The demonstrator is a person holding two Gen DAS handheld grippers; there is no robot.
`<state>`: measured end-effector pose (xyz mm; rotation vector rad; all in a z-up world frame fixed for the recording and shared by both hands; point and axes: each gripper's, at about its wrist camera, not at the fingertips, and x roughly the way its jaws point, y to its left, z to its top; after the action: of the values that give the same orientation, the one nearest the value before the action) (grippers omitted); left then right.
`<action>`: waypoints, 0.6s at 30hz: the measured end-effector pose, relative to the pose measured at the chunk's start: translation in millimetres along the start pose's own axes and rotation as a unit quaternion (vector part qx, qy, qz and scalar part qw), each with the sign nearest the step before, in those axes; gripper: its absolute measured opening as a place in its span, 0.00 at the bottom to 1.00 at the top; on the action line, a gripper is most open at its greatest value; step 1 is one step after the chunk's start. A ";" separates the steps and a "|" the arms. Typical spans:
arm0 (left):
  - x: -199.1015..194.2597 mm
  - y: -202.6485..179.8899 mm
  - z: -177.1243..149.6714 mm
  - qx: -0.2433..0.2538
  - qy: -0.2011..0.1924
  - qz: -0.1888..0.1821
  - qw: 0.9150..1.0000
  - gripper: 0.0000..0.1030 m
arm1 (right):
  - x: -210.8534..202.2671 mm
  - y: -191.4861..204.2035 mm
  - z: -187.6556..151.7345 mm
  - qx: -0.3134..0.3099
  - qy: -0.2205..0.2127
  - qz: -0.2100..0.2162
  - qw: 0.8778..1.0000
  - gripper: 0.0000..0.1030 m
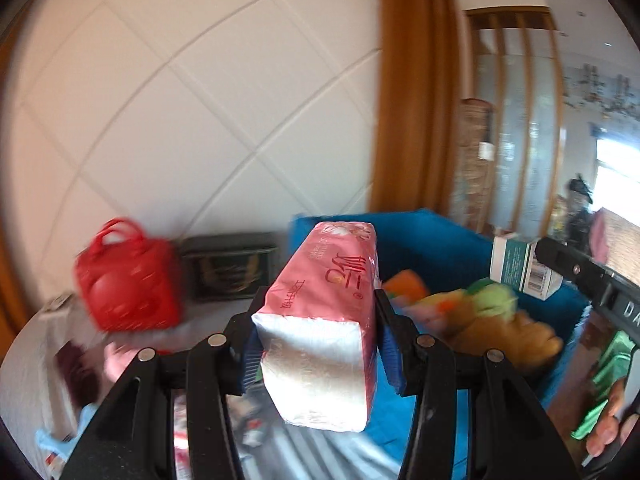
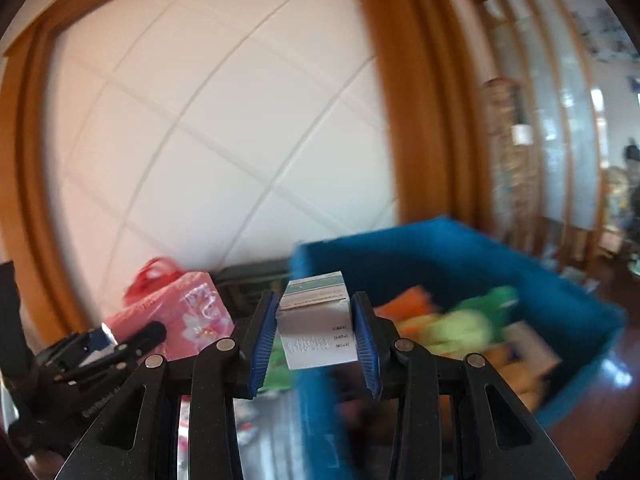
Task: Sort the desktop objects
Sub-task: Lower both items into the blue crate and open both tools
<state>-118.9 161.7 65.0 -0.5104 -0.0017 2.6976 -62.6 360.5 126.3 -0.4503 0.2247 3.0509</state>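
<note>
The left gripper (image 1: 316,354) fingers hold a pink plastic-wrapped tissue pack (image 1: 320,320), its long axis pointing forward along the fingers toward the blue fabric storage bin (image 1: 432,248) at centre right. The right gripper (image 2: 316,340) fingers hold a small white-and-green carton (image 2: 316,320), with the bin just ahead in the lower right of the frame, so the right hand seems nearer.

White panelled wall (image 1: 192,92), wooden frame (image 1: 416,92).

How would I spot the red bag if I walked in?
Find the white tiled wall with the orange wooden frame. At its foot, left of the blue bin, stands the red bag. It alone has looped handles on top, unlike the dark box beside it.
</note>
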 end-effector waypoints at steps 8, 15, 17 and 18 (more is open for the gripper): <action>50.2 -101.3 14.8 0.037 0.044 -0.039 0.998 0.47 | -9.4 -109.5 12.0 0.015 0.001 -0.095 0.995 0.36; 82.4 -138.0 5.8 0.052 0.083 -0.020 0.995 0.47 | 16.1 -178.9 3.4 0.016 0.040 -0.123 0.992 0.36; 82.2 -144.1 3.9 0.059 0.084 -0.009 0.995 0.47 | 25.0 -192.7 -1.5 0.012 0.052 -0.127 0.990 0.36; 83.0 -146.8 3.9 0.062 0.085 -0.006 0.994 0.47 | 31.9 -199.2 -3.6 0.010 0.060 -0.130 0.990 0.36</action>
<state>-135.7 328.8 50.2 -0.6970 0.2067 2.6128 -78.2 557.7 86.4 -0.6094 0.1837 2.7691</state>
